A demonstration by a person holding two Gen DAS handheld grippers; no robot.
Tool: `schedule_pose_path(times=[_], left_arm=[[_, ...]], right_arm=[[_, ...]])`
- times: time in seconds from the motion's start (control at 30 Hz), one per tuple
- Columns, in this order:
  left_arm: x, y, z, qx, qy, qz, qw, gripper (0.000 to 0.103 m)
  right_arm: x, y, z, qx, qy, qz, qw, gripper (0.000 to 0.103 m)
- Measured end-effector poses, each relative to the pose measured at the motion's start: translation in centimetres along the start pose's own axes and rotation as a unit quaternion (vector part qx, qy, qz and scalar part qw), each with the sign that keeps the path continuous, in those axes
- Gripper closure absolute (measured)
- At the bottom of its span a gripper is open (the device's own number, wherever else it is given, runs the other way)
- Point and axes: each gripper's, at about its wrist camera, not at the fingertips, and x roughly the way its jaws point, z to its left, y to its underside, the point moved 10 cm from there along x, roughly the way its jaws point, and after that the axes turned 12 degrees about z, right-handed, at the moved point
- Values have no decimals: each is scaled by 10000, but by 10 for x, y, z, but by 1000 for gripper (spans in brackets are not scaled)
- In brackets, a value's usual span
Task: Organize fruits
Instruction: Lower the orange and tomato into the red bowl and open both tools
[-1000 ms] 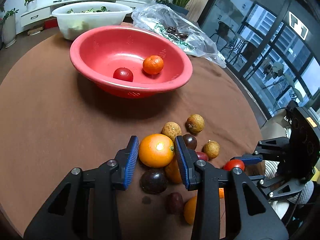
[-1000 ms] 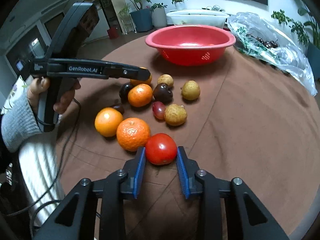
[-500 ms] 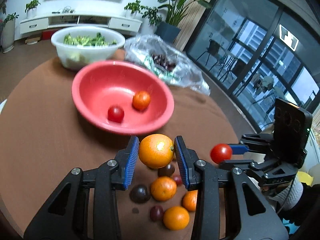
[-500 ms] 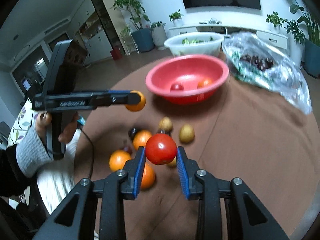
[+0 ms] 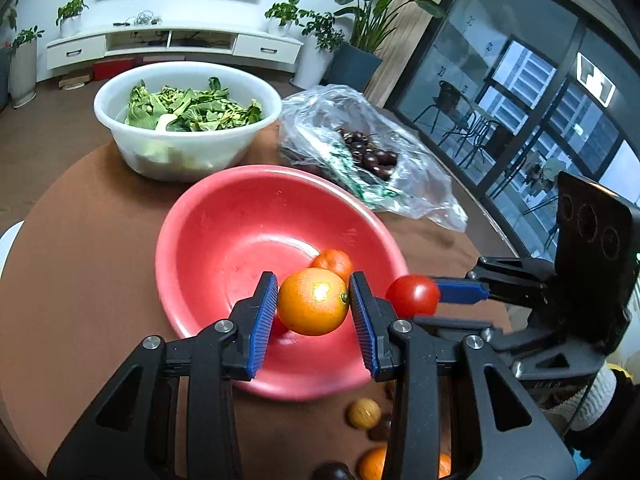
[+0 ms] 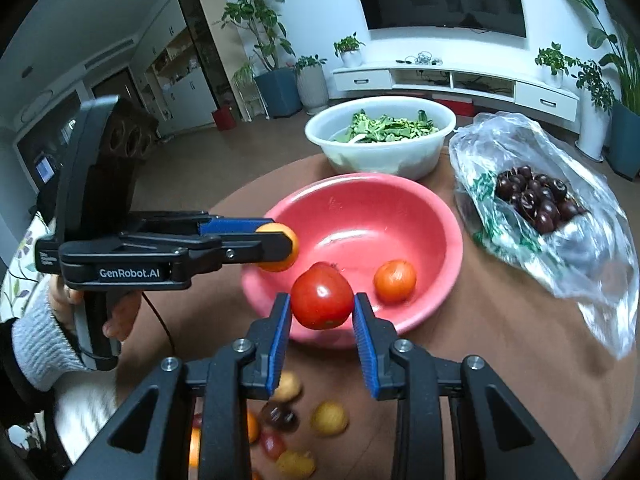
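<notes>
Left wrist view, nearest first: the left tool is closed on an orange, its blue pads pressed to both sides, holding it in the air above the near part of the red bowl. Just beside it the right tool is closed on a red tomato, held over the bowl's near rim. Under both tools, loose fruit remains on the brown surface: another orange, some small tan round fruits and dark ones, blurred enough that I would only guess at longans and plums.

Inside the bowl lies a mandarin; a bit of red behind the left pad may be a second tomato. Farther off stand a white bowl of greens and a clear bag of cherries.

The step in hand looks like the drop-off: both fruits are carried and poised over the bowl. Next, each tool should lower a little and spread its pads so the fruit rolls in gently, clear of the mandarin, then return for the pile.
</notes>
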Motion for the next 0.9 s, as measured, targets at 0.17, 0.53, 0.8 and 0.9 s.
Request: schedule_pose_path(times=[0.17,0.53,0.8,0.9], left_arm=[[24,-12,17,-64,-164,180,9997,68],[56,-23,35,19,-733,375,9966,58],[52,-27,31,36,-839,152,9964,36],[48,-27,31,-30,-825,102,9965,36]], right_arm=[[26,-10,-4,-173,188,296,9992,69],[60,-11,-10,-487,705,698,9939,69],[54,-14,-10,-529,866,497,9936,44],[51,-14,-9,-513,857,417,9941,44]])
